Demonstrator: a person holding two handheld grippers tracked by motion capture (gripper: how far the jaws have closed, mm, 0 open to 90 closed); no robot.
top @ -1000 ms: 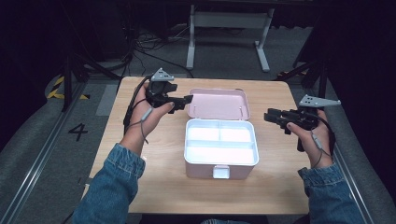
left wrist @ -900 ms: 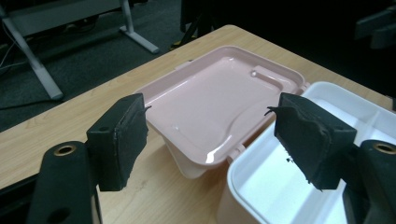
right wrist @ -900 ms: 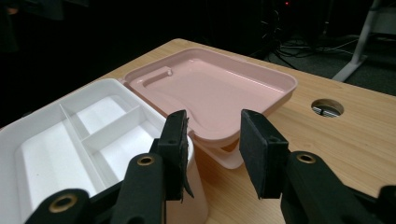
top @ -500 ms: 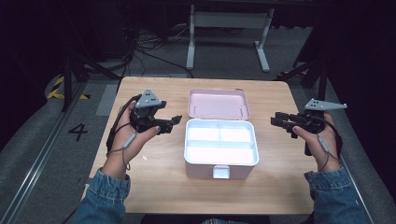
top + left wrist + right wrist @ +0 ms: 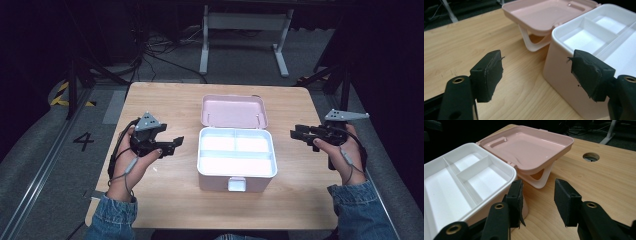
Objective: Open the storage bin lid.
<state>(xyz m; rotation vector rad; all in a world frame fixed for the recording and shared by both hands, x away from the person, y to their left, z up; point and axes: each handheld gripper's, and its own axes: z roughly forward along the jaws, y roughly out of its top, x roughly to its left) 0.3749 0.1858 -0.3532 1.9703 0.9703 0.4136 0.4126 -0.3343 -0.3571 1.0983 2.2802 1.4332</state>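
My left gripper (image 5: pixel 172 143) sits nearest me on the left with its jaws spread wide and nothing between them, just beside the left wall of the pink box (image 5: pixel 236 172), while my right gripper (image 5: pixel 298 134) hangs off the box's right side, jaws just been opening and also holding nothing. The box rests mid-table (image 5: pixel 165 100), white divided tray bare, and behind it its pink lid (image 5: pixel 233 111) lies folded back flat
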